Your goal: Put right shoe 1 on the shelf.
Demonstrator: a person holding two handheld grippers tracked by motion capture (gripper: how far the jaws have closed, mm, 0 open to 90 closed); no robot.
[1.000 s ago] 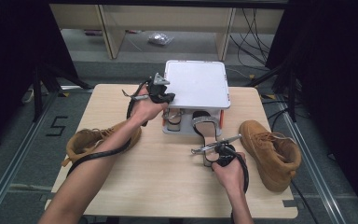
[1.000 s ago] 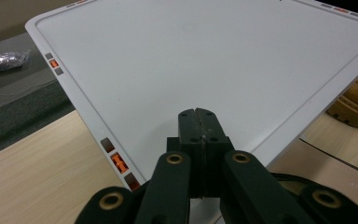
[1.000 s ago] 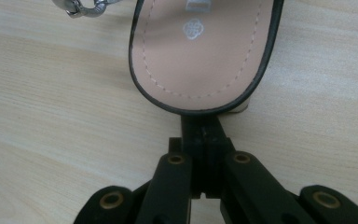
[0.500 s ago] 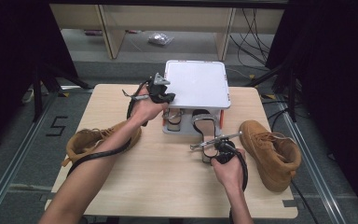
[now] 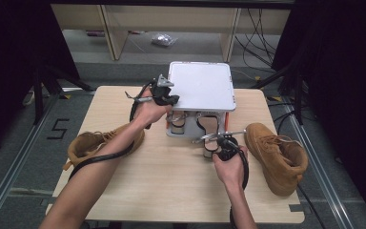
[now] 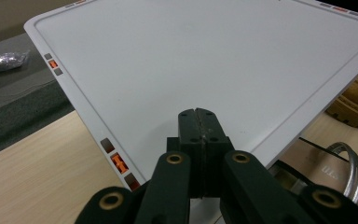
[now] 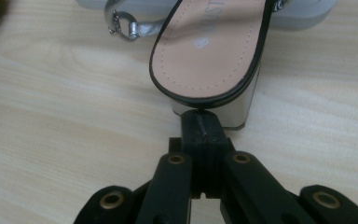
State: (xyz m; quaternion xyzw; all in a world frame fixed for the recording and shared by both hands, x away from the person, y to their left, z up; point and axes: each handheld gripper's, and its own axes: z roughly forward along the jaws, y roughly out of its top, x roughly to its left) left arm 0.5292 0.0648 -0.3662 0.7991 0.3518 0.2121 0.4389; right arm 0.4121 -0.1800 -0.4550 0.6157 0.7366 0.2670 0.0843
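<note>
The right gripper (image 7: 199, 122) was seen pressed, jaws closed together and empty, against the block heel of the sandal (image 7: 214, 51), a little nearer the rack (image 5: 200, 86) than a second before. The sandal's toe lay under the rack's white top, its heel sticking out on the table (image 5: 171, 181). The left gripper (image 6: 199, 122), closed and empty, was kept steadying the top's corner. The push-in was judged nearly finished; the boots (image 5: 276, 155) were left untouched.

Bare forearms, no sleeves, carry two black grippers: the left gripper (image 5: 167, 98) topped by a grey three-cornered plate, the right gripper (image 5: 213, 144) trailing a looping black cable. Brass-coloured pivot screws stud each gripper's black linkage arms and flat-faced jaws.
</note>
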